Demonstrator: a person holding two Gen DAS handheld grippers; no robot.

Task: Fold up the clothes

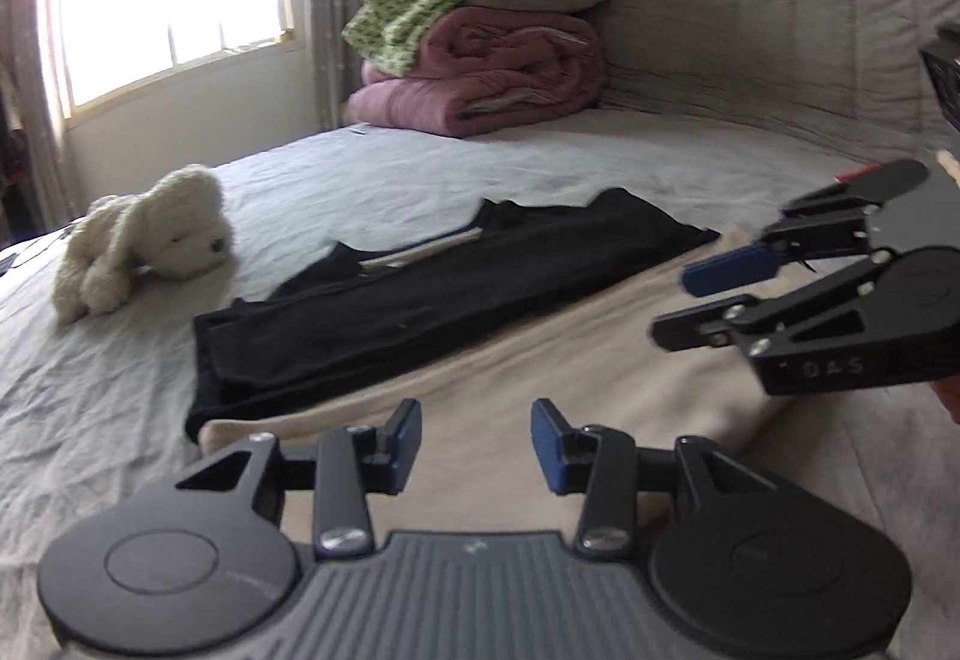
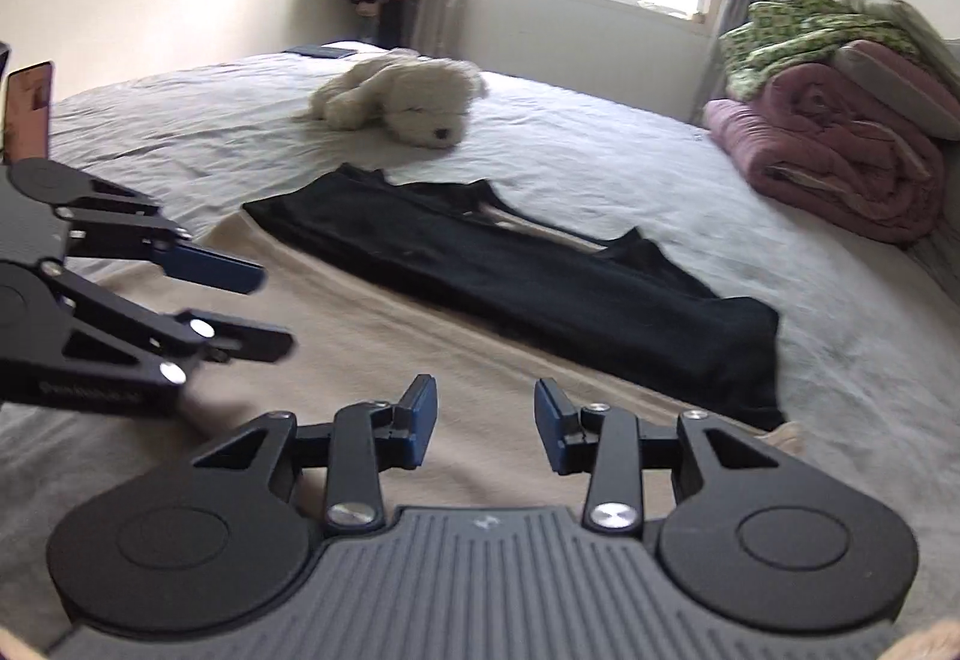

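Left wrist view, going left to right: one plush dog [image 1: 144, 240], one black garment [image 1: 432, 294] folded into a long band on one beige cloth [image 1: 540, 378], one bedding stack [image 1: 480, 42]. Two grippers, left gripper [image 1: 474, 447] and right gripper [image 1: 678, 300], hang spread, holding nothing. The band looks part-folded; a crosswise fold likely follows, pinching one short end.

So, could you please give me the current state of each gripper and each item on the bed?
Left gripper: open, empty, above the beige cloth.
Right gripper: open, empty.
Black garment: partly folded, lying flat on the beige cloth.
Beige cloth: spread flat.
Plush dog: lying on the sheet.
Pink quilt: folded, stacked by the headboard.
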